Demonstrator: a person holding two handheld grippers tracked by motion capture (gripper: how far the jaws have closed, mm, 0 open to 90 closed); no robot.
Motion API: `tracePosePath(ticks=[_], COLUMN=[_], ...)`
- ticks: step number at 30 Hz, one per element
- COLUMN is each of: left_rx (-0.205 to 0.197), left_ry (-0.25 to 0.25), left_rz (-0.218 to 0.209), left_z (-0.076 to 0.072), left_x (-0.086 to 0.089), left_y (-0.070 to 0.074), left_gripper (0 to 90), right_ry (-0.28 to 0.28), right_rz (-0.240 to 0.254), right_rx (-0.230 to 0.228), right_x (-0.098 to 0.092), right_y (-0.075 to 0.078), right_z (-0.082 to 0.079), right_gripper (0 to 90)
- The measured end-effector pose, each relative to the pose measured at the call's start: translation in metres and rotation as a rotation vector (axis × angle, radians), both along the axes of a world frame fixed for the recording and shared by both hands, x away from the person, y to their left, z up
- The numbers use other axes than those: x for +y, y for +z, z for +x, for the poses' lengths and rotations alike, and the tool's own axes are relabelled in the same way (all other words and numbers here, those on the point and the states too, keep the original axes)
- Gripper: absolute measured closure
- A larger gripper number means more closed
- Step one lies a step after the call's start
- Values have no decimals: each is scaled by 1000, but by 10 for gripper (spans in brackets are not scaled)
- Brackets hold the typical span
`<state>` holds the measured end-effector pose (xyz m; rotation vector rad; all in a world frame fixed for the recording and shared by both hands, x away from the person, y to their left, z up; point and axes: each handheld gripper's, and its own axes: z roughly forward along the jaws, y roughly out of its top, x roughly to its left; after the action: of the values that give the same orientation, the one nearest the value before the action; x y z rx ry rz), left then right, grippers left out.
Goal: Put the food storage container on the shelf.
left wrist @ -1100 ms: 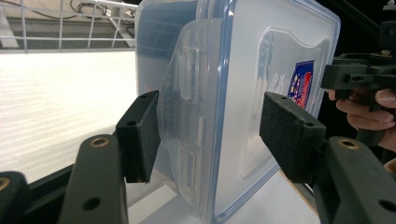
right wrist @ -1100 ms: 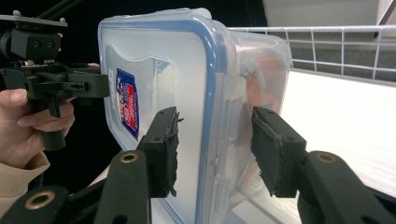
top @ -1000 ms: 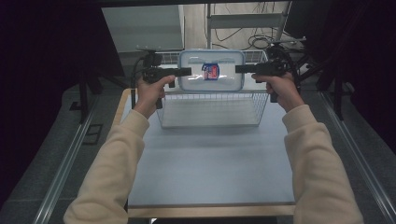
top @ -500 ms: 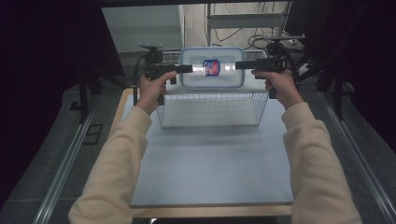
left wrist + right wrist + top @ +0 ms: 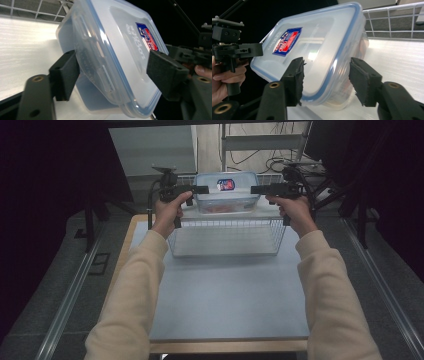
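High view puts a clear plastic container (image 5: 225, 195) with a blue-edged snap lid and a red-and-blue label at the far rim of a white wire basket (image 5: 227, 237), which stands on a pale grey surface (image 5: 225, 295). It is rounded at the corners, glossy and see-through. The left tool (image 5: 200, 190) meets one short end, the right tool (image 5: 255, 190) the other. In the left gripper view the box end sits between the foam pads (image 5: 65, 72), one touching the base, the other clear of the lid; these jaws have just been opening. In the right gripper view the pads (image 5: 295, 77) flank the rim with a gap, also just opening. A second ago the box hung nearer the person.
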<state>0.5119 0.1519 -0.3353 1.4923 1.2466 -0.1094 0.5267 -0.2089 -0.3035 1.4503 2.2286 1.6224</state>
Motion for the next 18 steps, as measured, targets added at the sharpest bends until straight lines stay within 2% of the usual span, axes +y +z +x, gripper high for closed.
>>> tracePosePath(ticks=[4,6,11,14,16,18], left_rx=[19,18,3,-21,-34,-57], left_ry=[-3,1,19,50,56,61], left_rz=[-3,-6,20,46,32,37], left_z=[3,4,3,1,-1,-6], left_x=[-1,-2,-5,-4,-2,-1], left_y=[-2,-2,-1,3,5,10], left_gripper=[220,204,172,153,134,133], right_ry=[-22,-26,-30,-33,-32,-27], right_rz=[-4,-3,-17,-23,-17,-16], right_rx=[-21,-28,-50,-81,-92,-102], right_x=[0,1,3,3,3,1], right_y=[-1,-2,-2,-1,1,3], right_z=[-2,-3,-7,-11,-14,-17], right_gripper=[446,442,411,384,363,357])
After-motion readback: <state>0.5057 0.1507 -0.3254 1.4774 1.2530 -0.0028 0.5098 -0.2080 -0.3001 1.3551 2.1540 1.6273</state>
